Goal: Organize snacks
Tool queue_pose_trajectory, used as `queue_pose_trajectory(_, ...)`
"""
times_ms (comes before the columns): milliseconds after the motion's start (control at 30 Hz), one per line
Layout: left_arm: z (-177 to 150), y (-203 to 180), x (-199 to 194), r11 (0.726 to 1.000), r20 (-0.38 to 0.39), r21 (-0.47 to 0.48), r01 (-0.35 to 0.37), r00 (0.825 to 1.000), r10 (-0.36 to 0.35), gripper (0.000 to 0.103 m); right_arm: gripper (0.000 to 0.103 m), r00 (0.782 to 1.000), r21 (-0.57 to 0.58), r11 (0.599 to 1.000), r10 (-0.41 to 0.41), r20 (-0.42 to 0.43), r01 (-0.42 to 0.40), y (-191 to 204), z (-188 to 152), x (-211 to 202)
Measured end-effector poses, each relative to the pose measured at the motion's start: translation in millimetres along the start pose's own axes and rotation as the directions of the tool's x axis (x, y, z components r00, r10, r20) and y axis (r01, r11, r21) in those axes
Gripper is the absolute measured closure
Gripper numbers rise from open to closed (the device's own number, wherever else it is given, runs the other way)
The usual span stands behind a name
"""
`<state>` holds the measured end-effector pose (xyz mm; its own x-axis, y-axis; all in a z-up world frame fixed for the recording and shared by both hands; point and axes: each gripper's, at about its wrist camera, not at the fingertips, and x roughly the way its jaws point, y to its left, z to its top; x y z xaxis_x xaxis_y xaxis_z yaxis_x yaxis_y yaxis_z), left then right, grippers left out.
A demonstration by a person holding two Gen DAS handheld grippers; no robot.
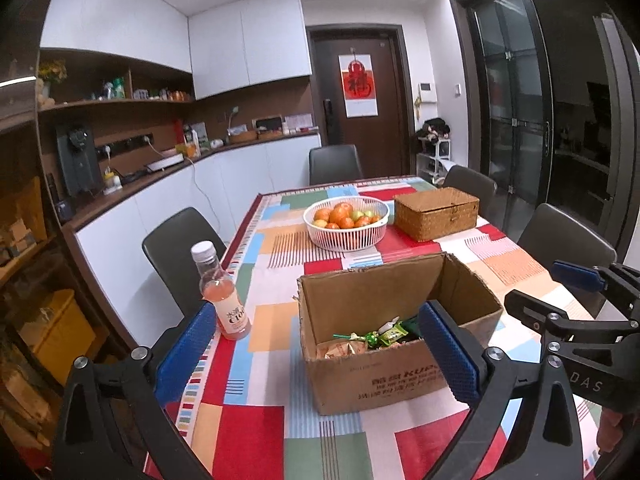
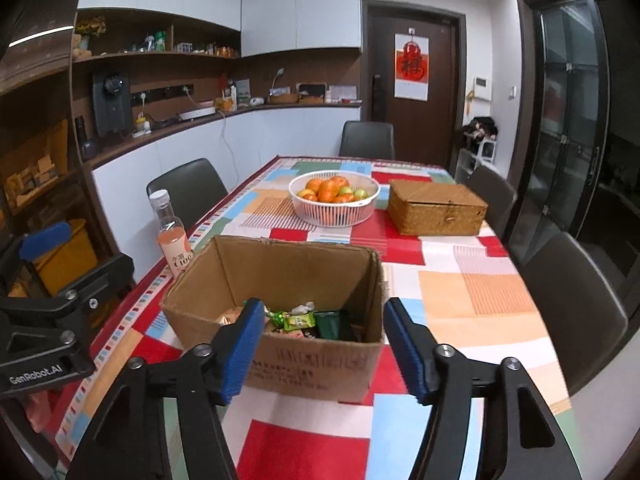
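Observation:
An open cardboard box (image 1: 384,368) (image 2: 304,364) stands on the patchwork tablecloth and holds several wrapped snacks (image 1: 376,338) (image 2: 298,320). A closed woven basket (image 1: 436,212) (image 2: 436,208) sits farther back on the right. A pink drink bottle (image 1: 222,292) (image 2: 172,236) stands left of the box near the table edge. My left gripper (image 1: 316,354) is open and empty, held in front of the box. My right gripper (image 2: 324,344) is open and empty, just short of the box's near wall. Each gripper shows at the side of the other's view.
A white basket of oranges and apples (image 1: 346,220) (image 2: 334,196) sits mid-table. Dark chairs (image 1: 180,256) (image 2: 572,304) stand around the table (image 1: 256,432). A counter with appliances runs along the left wall (image 1: 160,168).

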<state>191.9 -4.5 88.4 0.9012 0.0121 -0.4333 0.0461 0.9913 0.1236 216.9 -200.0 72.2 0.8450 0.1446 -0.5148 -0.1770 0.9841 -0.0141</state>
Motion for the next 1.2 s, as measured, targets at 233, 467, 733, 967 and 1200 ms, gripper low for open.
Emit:
queue_pose_trajectory(233,-14,-1,-34,1.000,0.023,-0.019,0.007,1.000,-0.006,0.000,0.028,1.000,0.020,1.000,-0.020,0.023,0.019,-2,-18,-30)
queue_pose_trajectory(467,-30,-4,-58,0.999,0.019,-0.035,0.010,1.000,-0.009,0.000,0.025,1.000,0.043,0.999,-0.017,0.011,0.017,-3,-35,-52)
queue_pose_trajectory(733,-43,-6,-70,1.000,0.025,-0.014,0.000,1.000,0.001,0.000,0.024,1.000,0.049,0.998,-0.027,0.006,0.027,-2,-48,-69)
queue_pose_trajectory(967,-45,-7,-79,1.000,0.047,-0.007,-0.006,0.999,0.006,0.000,0.022,0.998,0.044,0.998,-0.054,0.013,0.053,-2,-52,-80)
queue_pose_trajectory(1200,-46,-6,-84,1.000,0.052,-0.017,0.016,0.999,-0.015,0.000,0.022,0.998,0.047,0.997,-0.055,0.026,0.054,-3,-54,-86)
